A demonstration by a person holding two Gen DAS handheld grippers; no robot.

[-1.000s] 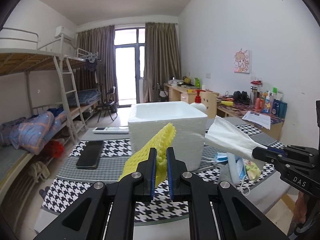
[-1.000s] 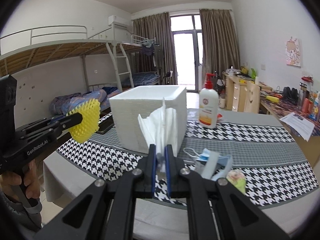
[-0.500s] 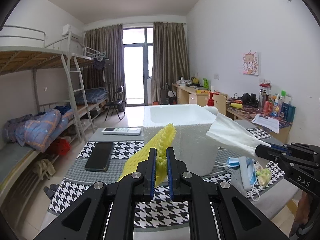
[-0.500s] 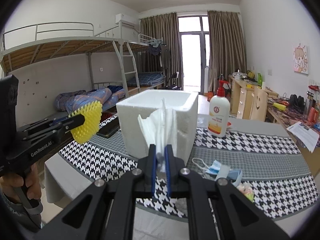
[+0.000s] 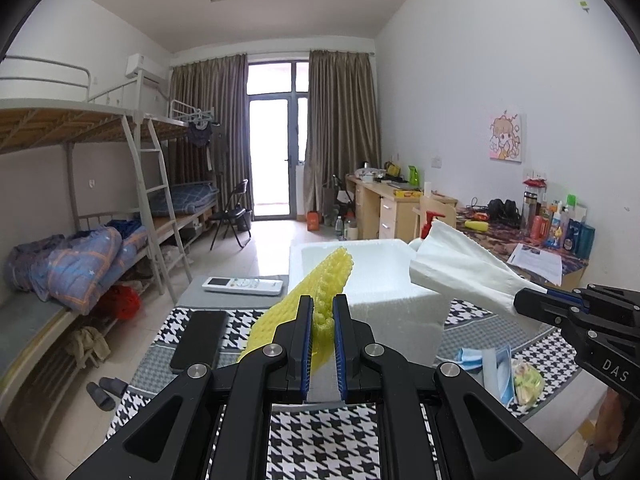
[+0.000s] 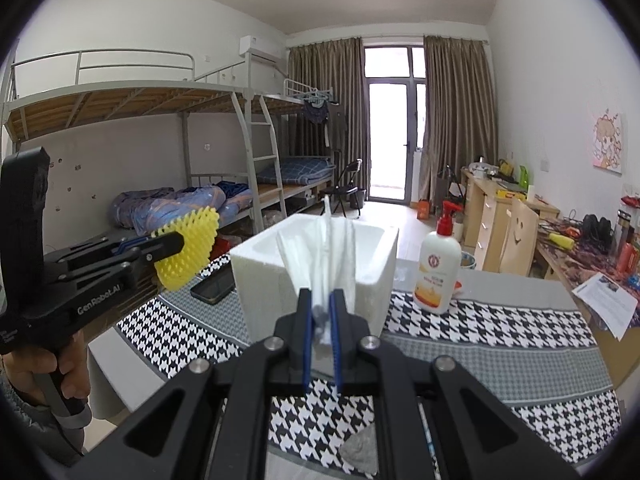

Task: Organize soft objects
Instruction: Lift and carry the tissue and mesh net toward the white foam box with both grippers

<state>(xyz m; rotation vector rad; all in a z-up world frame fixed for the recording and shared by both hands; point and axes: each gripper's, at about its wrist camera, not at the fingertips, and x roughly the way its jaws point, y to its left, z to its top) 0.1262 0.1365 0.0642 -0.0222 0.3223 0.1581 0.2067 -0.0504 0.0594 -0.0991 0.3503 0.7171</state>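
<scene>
My left gripper (image 5: 323, 307) is shut on a yellow knobbly foam pad (image 5: 320, 280), which sticks out ahead of its jaws. In the right wrist view the same left gripper (image 6: 176, 245) holds that yellow pad (image 6: 192, 252) at the left. My right gripper (image 6: 321, 303) is shut on a white tissue (image 6: 320, 256) that fans upward. From the left wrist view the right gripper (image 5: 520, 300) holds the tissue (image 5: 456, 264) at the right. Both are lifted in front of an open white foam box (image 5: 384, 280) (image 6: 364, 264) on the houndstooth table (image 6: 480, 328).
On the table lie a black phone (image 5: 198, 340), a white remote (image 5: 244, 285), blue face masks (image 5: 488, 368) and a small green bundle (image 5: 528, 380). A pump lotion bottle (image 6: 438, 272) stands right of the box. A bunk bed is left, desks right. A hand (image 6: 60, 368) grips the left handle.
Both grippers have risen with the pad and the tissue still held, so the box top and more of the table show lower in both views.
</scene>
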